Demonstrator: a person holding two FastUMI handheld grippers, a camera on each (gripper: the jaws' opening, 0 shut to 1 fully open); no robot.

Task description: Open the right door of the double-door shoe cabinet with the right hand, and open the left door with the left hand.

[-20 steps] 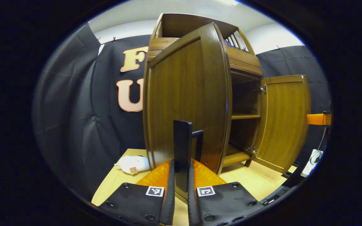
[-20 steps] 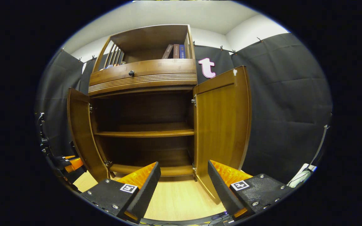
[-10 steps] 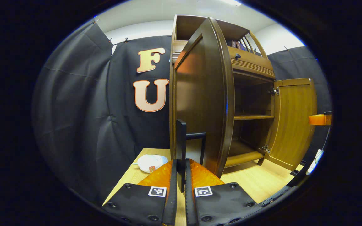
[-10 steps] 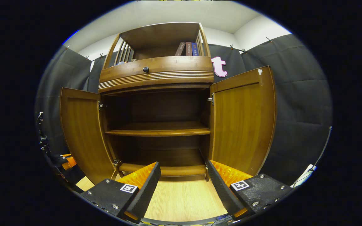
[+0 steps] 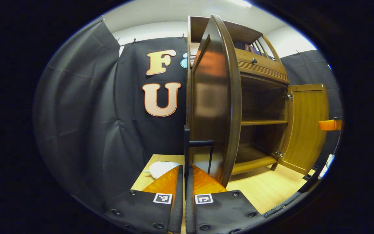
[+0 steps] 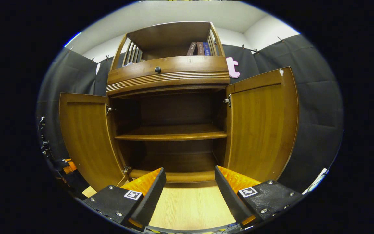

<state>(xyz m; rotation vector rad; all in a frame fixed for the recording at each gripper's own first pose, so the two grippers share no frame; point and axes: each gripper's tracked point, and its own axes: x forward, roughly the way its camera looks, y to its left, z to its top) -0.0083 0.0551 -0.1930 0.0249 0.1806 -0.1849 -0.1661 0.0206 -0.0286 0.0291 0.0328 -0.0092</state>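
Observation:
The brown wooden shoe cabinet (image 6: 169, 73) stands with both doors swung out. In the left gripper view the left door (image 5: 213, 97) is seen almost edge-on, and my left gripper (image 5: 186, 169) is shut on its black bar handle (image 5: 187, 143). The right door (image 5: 307, 123) stands wide open beyond it. In the right gripper view the left door (image 6: 86, 133) and right door (image 6: 261, 123) flank the bare inner shelf (image 6: 170, 135). My right gripper (image 6: 190, 171) hangs open in front of the cabinet's bottom, touching nothing.
A white plush toy (image 5: 161, 168) lies on the light wood floor (image 6: 190, 208) left of the cabinet. Books (image 6: 200, 48) stand on the cabinet's top shelf above a drawer with a dark knob (image 6: 157, 69). Black cloth walls close in on both sides.
The left door has swung further open with my left gripper holding its handle. The right gripper view has shifted slightly, with the cabinet more centred. The right gripper stays open.

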